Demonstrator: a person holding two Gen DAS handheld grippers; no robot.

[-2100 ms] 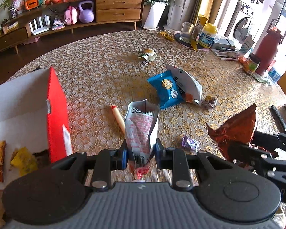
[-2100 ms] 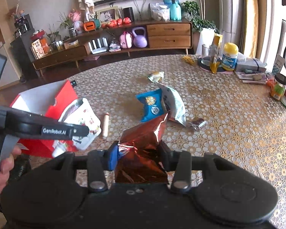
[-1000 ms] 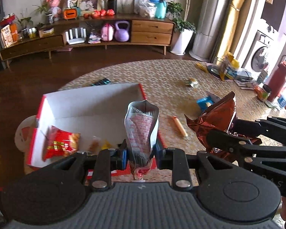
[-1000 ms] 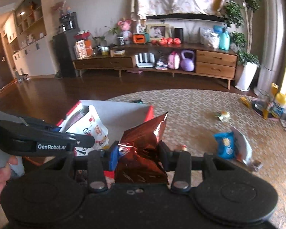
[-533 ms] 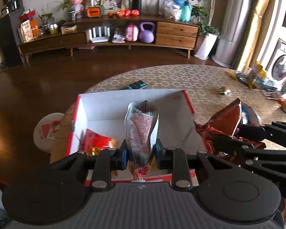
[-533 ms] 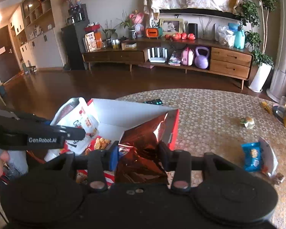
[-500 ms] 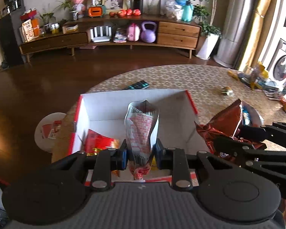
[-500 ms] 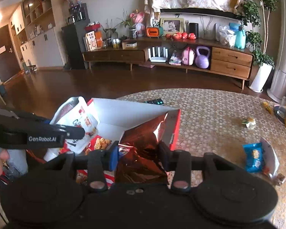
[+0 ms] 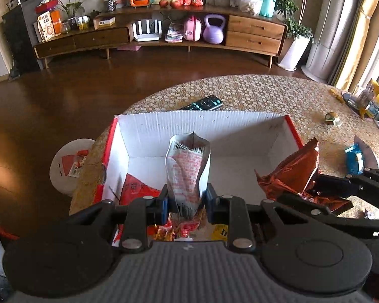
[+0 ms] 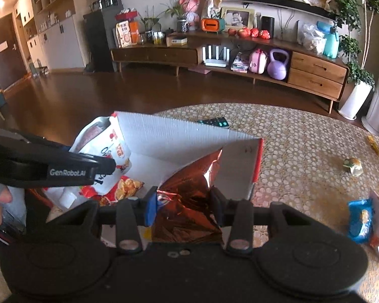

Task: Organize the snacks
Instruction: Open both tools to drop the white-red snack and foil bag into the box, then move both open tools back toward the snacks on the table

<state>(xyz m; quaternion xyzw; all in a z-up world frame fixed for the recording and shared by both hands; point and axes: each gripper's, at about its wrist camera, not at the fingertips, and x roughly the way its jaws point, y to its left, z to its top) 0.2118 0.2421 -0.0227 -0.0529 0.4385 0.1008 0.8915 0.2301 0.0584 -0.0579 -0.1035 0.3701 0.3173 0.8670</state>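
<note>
— Snacks first: where are they, and which way do they point?

— A white pouch with a pink brick pattern stands upright, long axis vertical, open top up, clamped low down by the left gripper above the open red box. A crumpled copper foil bag is pinched in the right gripper, its torn point tilted up and to the right, over the box's right wall.

— What is in the box?

— A red packet lies flat at the bottom left (partly hidden behind the gripper).

— And outside it?

— On the patterned table, a blue snack bag lies to the right, a small wrapped snack farther off, and a remote control just behind the box.
</note>
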